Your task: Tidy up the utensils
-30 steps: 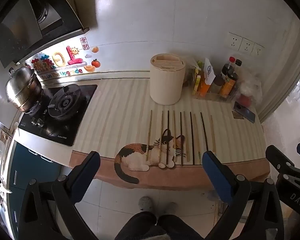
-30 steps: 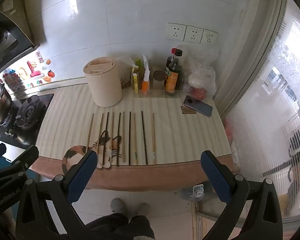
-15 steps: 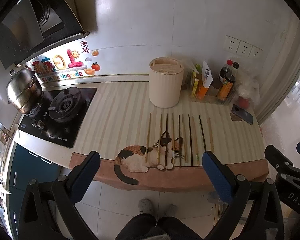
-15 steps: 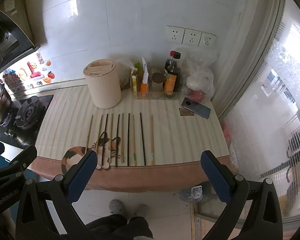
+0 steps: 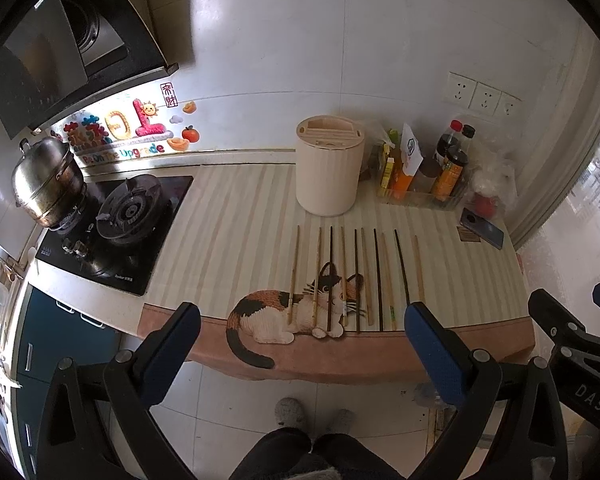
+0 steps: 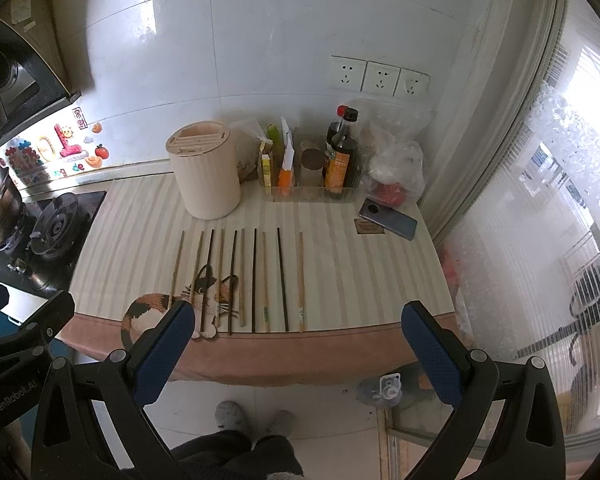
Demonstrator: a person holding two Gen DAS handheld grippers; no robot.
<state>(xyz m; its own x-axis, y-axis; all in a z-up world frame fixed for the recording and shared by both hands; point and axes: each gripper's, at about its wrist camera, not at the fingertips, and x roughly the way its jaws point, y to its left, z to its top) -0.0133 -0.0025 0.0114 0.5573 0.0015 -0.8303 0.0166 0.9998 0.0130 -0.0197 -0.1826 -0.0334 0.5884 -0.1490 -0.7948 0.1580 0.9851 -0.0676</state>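
Jaws spread wide on both the left gripper [image 5: 300,344] and the right gripper [image 6: 294,344], clamped on nothing, held off the near edge of the bench [image 6: 340,356] above the floor. Ten chopsticks [image 6: 242,276], some pale wood and some dark, lay side by side near the front of the striped mat [image 5: 228,232], near ends close to the edge, several crossing the printed calico cat [image 5: 284,316]. Just behind the row stood a cream cylindrical utensil holder [image 5: 327,168], upright, slotted top showing, nothing seen poking out of it. To its right sat a clear tray [image 6: 312,194] packed with soy sauce bottles [image 6: 340,156], an orange bottle and small cartons. Beside the tray lay a plastic bag [image 6: 396,160] with something red inside, and a phone [image 6: 388,224] flat on the mat, well clear of the chopsticks. Far left: a gas hob [image 5: 128,212] carrying a steel pot [image 5: 46,180]. Below, a person's dark trouser legs and grey slippers [image 6: 230,416].
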